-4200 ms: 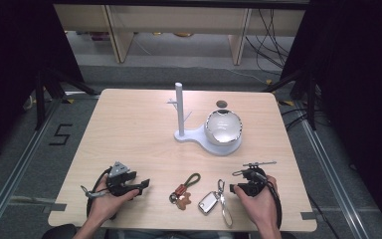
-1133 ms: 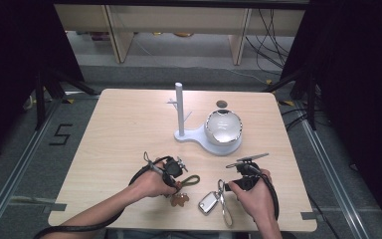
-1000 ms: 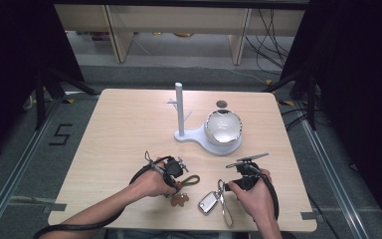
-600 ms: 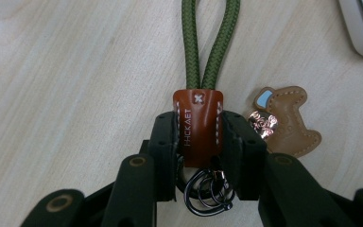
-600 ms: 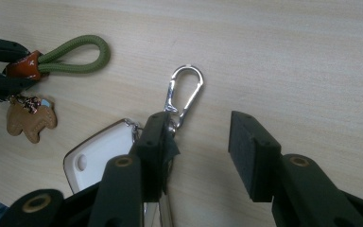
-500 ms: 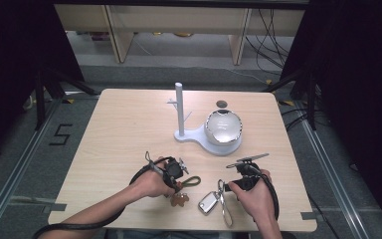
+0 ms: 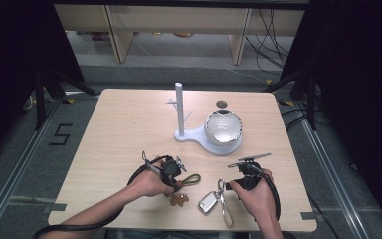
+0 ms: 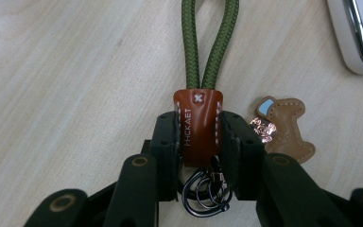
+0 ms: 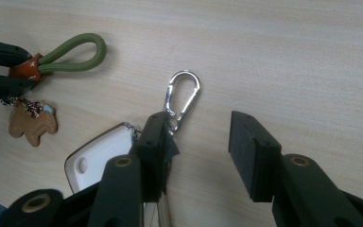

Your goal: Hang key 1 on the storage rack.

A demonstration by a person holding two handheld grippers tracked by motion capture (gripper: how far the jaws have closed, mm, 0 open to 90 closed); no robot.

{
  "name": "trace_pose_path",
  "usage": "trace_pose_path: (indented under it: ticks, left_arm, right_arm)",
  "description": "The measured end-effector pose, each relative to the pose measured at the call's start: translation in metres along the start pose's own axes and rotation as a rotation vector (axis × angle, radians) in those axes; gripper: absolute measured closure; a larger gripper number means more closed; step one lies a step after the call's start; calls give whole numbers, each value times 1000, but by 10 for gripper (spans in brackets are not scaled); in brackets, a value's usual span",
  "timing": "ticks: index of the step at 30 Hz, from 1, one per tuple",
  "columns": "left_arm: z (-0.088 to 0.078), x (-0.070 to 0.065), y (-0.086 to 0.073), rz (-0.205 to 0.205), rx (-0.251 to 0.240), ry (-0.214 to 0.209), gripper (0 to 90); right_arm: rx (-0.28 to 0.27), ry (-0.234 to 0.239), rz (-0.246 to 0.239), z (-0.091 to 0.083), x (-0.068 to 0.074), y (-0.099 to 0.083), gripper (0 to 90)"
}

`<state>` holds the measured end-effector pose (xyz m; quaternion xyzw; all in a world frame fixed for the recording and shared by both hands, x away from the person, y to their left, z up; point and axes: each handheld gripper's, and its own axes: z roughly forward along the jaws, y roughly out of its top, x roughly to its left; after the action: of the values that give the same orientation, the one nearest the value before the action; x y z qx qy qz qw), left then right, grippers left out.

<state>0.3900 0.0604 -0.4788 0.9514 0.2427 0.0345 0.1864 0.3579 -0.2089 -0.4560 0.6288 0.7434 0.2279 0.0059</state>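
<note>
A keychain lies near the table's front: an olive cord loop (image 7: pixel 193 179) (image 8: pixel 210 42), a brown leather tab (image 8: pixel 197 120), dark rings (image 8: pixel 205 189) and a bear charm (image 7: pixel 180 199) (image 8: pixel 283 127). My left gripper (image 7: pixel 171 172) (image 8: pixel 197 137) has just been closing its jaws, and both pads now press on the leather tab. To its right lies a white car key (image 7: pixel 208 202) (image 9: pixel 101 158) with a silver carabiner (image 9: pixel 183 97). My right gripper (image 7: pixel 231 185) (image 9: pixel 201 135) stands open over it. Its left jaw covers the carabiner's base and nothing lies between its pads.
A white stand with an upright post (image 7: pixel 180 112) and a shiny bowl (image 7: pixel 224 127) sits at the table's middle right. A small dark disc (image 7: pixel 222 104) lies behind the bowl. The table's front edge (image 7: pixel 179 228) runs close behind both hands.
Since the oldest frame my left hand has come in from the front left to the keychain. Over the last second neither hand has visibly shifted.
</note>
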Motion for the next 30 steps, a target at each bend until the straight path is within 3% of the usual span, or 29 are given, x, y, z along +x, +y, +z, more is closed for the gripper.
trace_pose_path:
  ticks: [2, 3, 9, 10, 11, 22, 24, 25, 26, 27, 30]
  left_arm:
    - [-2, 0, -1, -9, -9, 0, 682]
    - [-4, -1, -3, -19, -37, 5, 682]
    - [-11, 0, -10, -24, -91, 8, 682]
    - [-12, 0, -11, -34, -106, 7, 682]
    - [-11, -2, -13, -81, -149, -2, 682]
    - [-28, 10, -26, -94, -212, 11, 681]
    - [-31, 13, -29, -96, -220, 19, 681]
    - [-33, 14, -32, -126, -251, 21, 681]
    - [-35, 16, -33, -107, -240, 24, 681]
    - [-35, 15, -35, -135, -265, 24, 681]
    - [-38, 17, -38, -147, -282, 31, 681]
  right_arm:
    - [1, 3, 7, 0, 0, 0, 589]
    - [8, 13, 23, -2, 1, -1, 589]
    - [4, 11, 22, -2, 1, -1, 589]
    - [4, 11, 21, -2, 1, -1, 589]
    - [4, 11, 24, -2, 1, -1, 589]
    - [0, 8, 27, -2, 1, -1, 588]
    - [3, 6, 8, -2, 0, -2, 588]
    - [2, 9, 10, -2, 0, -2, 587]
    - [-2, 6, 7, -3, 0, -2, 587]
    - [-3, 5, 7, -3, 0, -2, 587]
    - [-5, 10, 4, -3, -1, -2, 586]
